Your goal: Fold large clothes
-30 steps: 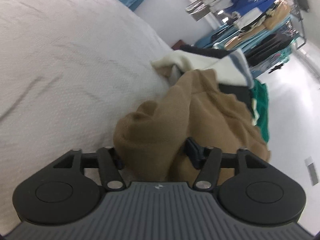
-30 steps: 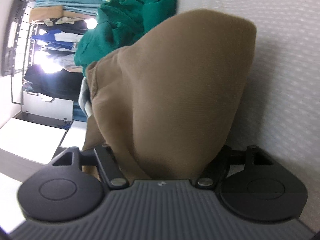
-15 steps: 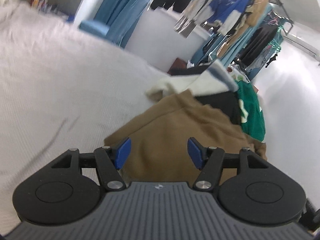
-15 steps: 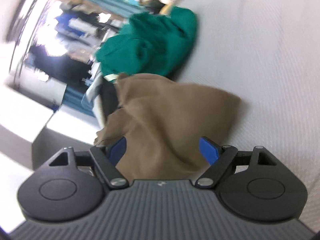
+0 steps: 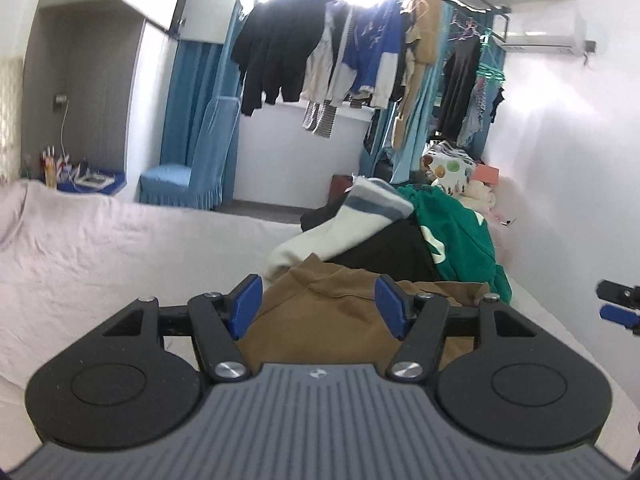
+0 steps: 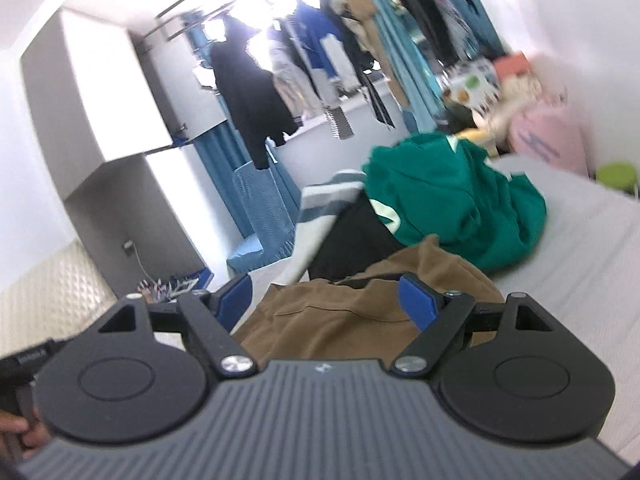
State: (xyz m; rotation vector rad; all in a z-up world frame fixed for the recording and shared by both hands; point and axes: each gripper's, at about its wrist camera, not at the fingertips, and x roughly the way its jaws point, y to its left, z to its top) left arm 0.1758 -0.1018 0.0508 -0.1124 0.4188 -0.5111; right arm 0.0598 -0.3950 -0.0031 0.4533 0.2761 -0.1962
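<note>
Brown garment (image 5: 340, 320) partly hidden behind open, empty left tool (image 5: 316, 306).

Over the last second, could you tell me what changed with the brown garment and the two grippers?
Both grippers let go: the left gripper and right gripper, earlier clamped on the brown garment, now have open jaws and have lifted away. The garment lies dropped on the bed. The clothes pile behind stayed put.

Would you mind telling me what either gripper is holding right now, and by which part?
Nothing: both left gripper and right gripper are open above the brown garment.
</note>
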